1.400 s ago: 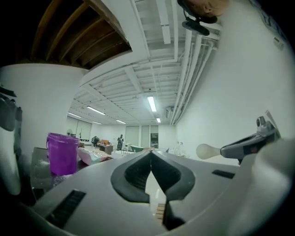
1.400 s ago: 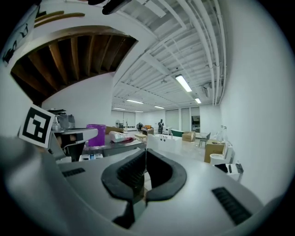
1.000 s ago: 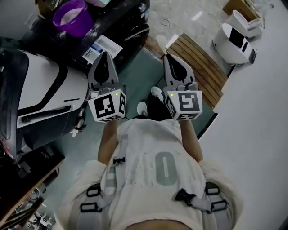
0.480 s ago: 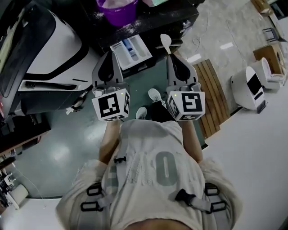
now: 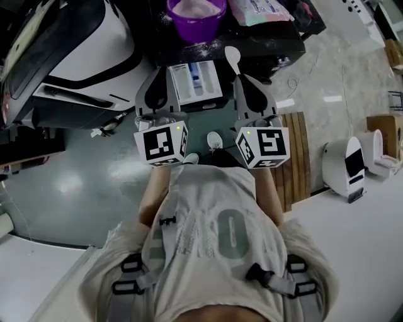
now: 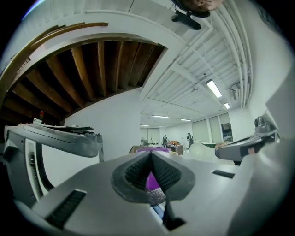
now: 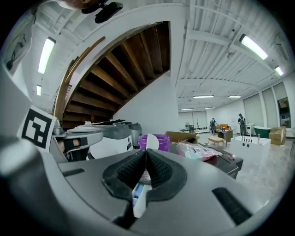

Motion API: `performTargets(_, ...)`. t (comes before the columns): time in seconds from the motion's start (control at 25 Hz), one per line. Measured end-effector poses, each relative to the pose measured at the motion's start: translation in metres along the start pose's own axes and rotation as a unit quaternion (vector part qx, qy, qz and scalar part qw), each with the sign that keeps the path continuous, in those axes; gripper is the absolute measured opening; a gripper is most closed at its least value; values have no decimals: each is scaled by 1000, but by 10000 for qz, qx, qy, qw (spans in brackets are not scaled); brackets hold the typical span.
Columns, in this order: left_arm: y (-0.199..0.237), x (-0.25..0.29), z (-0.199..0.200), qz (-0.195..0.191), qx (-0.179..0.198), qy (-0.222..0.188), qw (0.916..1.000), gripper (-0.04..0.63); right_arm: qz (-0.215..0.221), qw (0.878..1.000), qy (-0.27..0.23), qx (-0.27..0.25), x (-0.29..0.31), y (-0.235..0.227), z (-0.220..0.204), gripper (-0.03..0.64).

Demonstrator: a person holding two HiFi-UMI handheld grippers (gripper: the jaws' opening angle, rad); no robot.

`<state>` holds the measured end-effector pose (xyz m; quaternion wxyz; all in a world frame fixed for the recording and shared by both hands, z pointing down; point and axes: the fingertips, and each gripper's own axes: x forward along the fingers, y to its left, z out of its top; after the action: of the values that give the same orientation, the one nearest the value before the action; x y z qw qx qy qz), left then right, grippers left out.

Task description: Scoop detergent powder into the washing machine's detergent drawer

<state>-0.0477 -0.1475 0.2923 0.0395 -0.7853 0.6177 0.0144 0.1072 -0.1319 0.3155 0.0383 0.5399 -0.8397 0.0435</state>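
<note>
Slatted wooden board (image 5: 295, 151); white appliance (image 5: 343, 165) near it.

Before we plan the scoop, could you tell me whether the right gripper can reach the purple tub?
Probably yes: the right gripper, holding a white spoon, is just short of the open-topped purple tub, with nothing standing between them.

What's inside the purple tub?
The purple tub holds pale powder, seen from above in the head view. The powder covers the tub's bottom, so its depth and anything buried in it cannot be seen.
</note>
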Motion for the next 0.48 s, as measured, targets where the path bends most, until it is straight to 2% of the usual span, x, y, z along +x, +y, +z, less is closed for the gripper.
performTargets(0.16, -7, 9, 1, 259, 29, 34, 9997, 21, 306, 9995, -29, -49, 10, -10, 6, 12)
performTargets(0.32, -23, 20, 9, 397, 295, -44, 9988, 21, 503, 9987, -45, -31, 17, -26, 8, 12)
performTargets(0.48, -31, 27, 15, 572, 144, -122, 9982, 21, 694, 9976, -80, 11, 25, -41, 8, 12)
